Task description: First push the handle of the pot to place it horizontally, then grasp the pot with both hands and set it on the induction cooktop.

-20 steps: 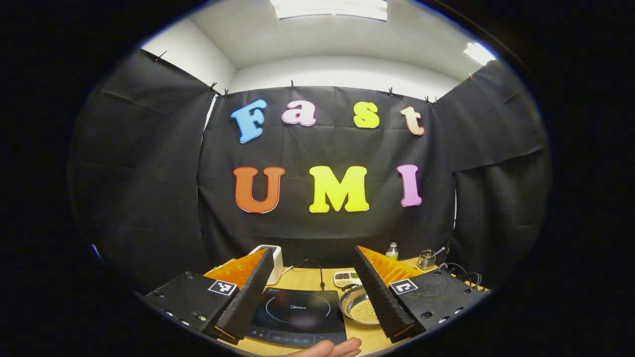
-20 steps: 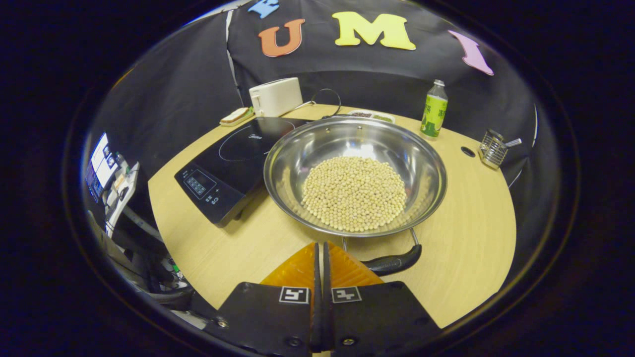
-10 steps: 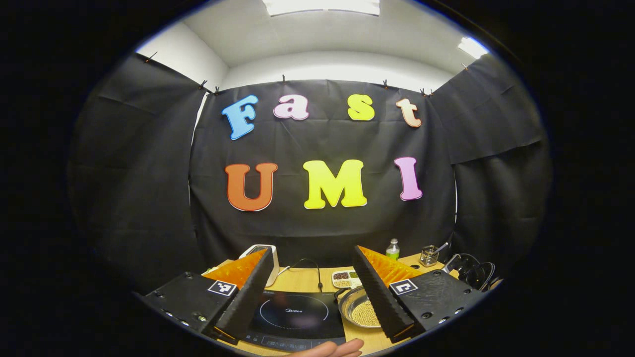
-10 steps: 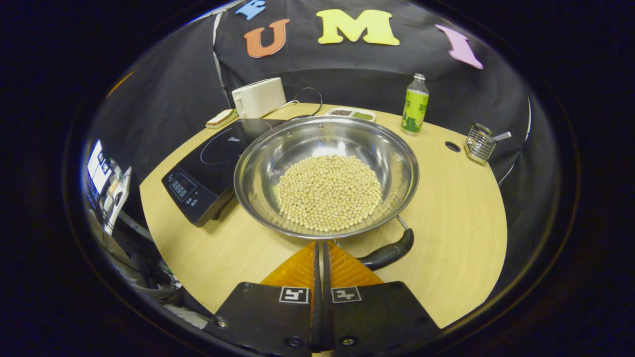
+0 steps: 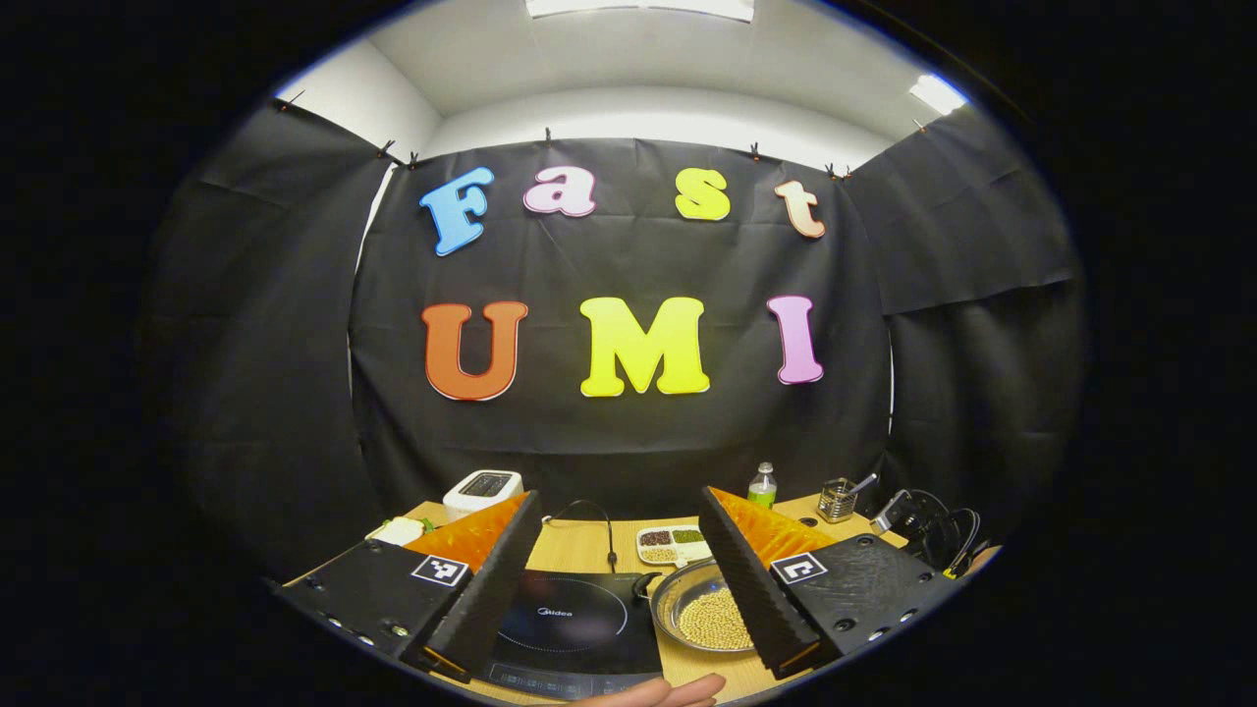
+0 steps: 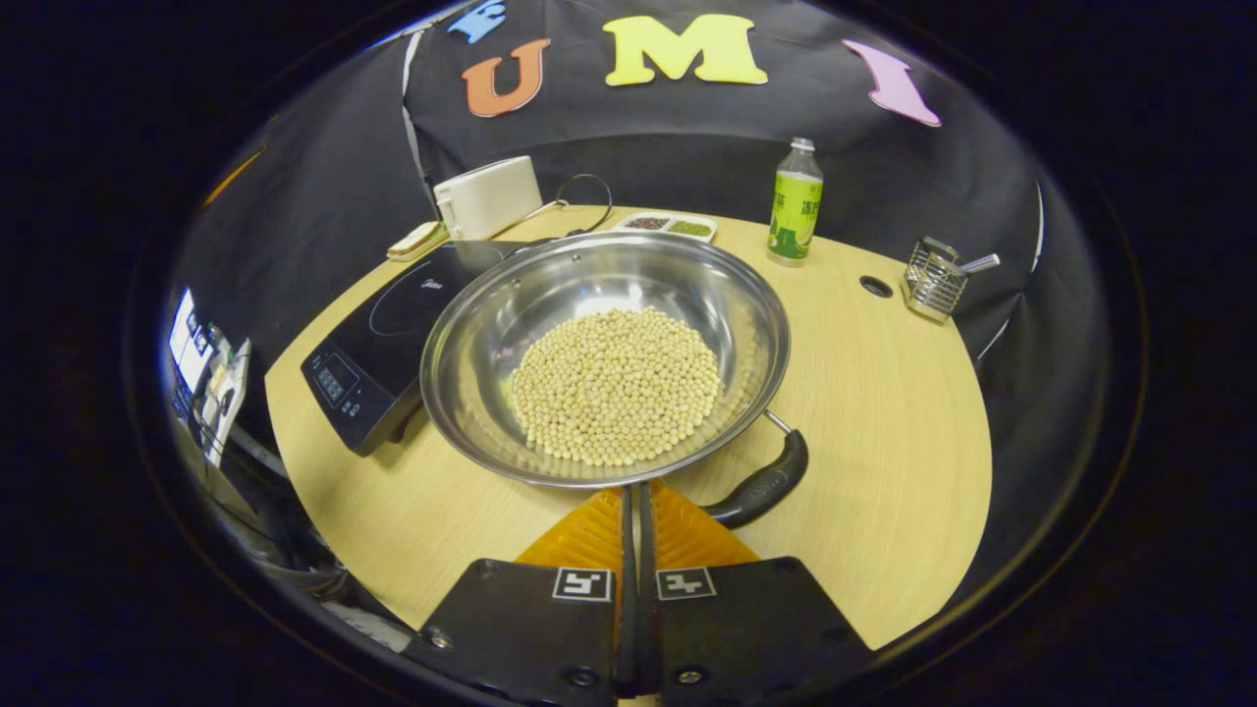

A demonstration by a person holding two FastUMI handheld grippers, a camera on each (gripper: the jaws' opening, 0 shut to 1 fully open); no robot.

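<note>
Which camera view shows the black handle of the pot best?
The right gripper view shows it best: the handle lies near and unobstructed at the rim of the pot, just beside the right gripper. In the left gripper view the pot is small and partly hidden behind a finger; I cannot make out that handle there.

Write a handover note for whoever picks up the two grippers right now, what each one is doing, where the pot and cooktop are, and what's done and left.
Left gripper: jaws wide open, empty, raised and looking over the table from in front.
Right gripper: jaws shut on nothing, tips at the pot's near rim, beside the handle.
Pot: steel, holding soybeans, on the wooden table, right of the induction cooktop and overlapping its edge in the right gripper view.
Done: nothing certain; the handle points toward the near right, at an angle.
Left: finish pushing the handle horizontal, grasp the pot with both grippers, set it on the cooktop.
</note>
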